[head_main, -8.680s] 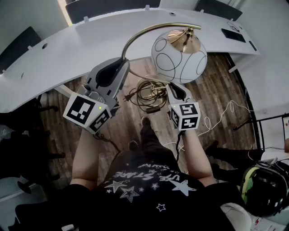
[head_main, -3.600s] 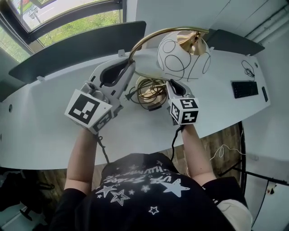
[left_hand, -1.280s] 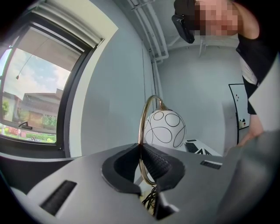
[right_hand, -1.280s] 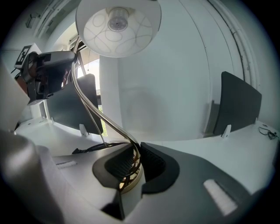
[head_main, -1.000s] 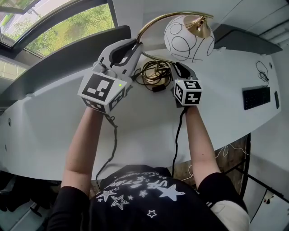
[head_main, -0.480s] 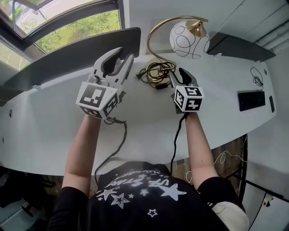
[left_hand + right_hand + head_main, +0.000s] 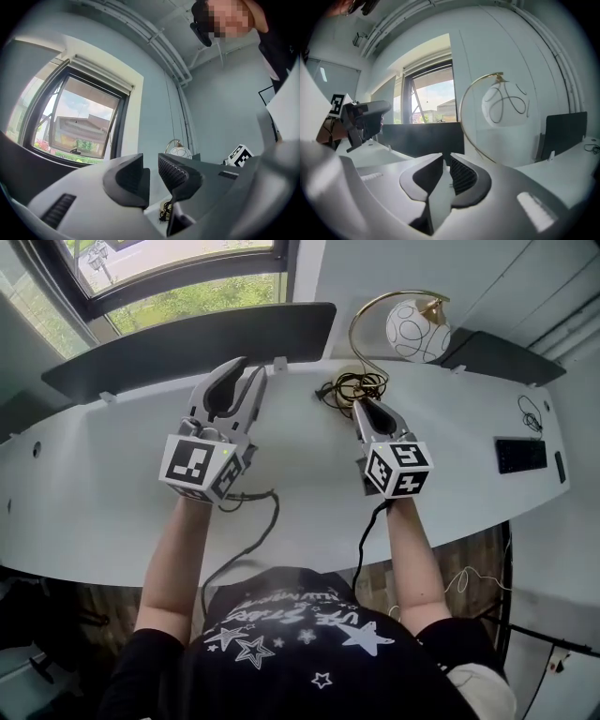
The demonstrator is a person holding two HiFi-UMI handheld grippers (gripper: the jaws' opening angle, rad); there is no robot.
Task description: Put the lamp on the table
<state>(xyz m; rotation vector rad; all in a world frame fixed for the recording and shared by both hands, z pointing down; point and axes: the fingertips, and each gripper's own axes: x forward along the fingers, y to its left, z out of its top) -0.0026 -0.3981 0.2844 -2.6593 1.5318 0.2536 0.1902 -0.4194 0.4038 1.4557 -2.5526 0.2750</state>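
The lamp stands on the white table (image 7: pixel 300 484) at its far edge, with a white globe shade (image 7: pixel 417 331) on a curved brass arm (image 7: pixel 361 320). Its coiled cord (image 7: pixel 354 385) lies around the base. My left gripper (image 7: pixel 248 369) hovers left of the lamp and clear of it. Its jaws are wide and easing closed, with nothing between them. My right gripper (image 7: pixel 364 405) sits just in front of the cord coil. Its jaws are closing to a narrow gap on nothing. The shade (image 7: pixel 506 105) shows ahead of my right gripper (image 7: pixel 446 161). The lamp (image 7: pixel 179 152) also shows beyond my left gripper (image 7: pixel 151 164).
A dark partition panel (image 7: pixel 187 348) runs along the table's far edge, with another (image 7: pixel 487 348) behind the lamp. A flat black device (image 7: pixel 520 454) and a thin cable (image 7: pixel 530 409) lie at the right end. The grippers' own cables (image 7: pixel 253 521) trail over the near edge.
Both grippers were at the lamp a second ago and have drawn back towards me. The lamp stays standing on the table. The left jaws have spread.
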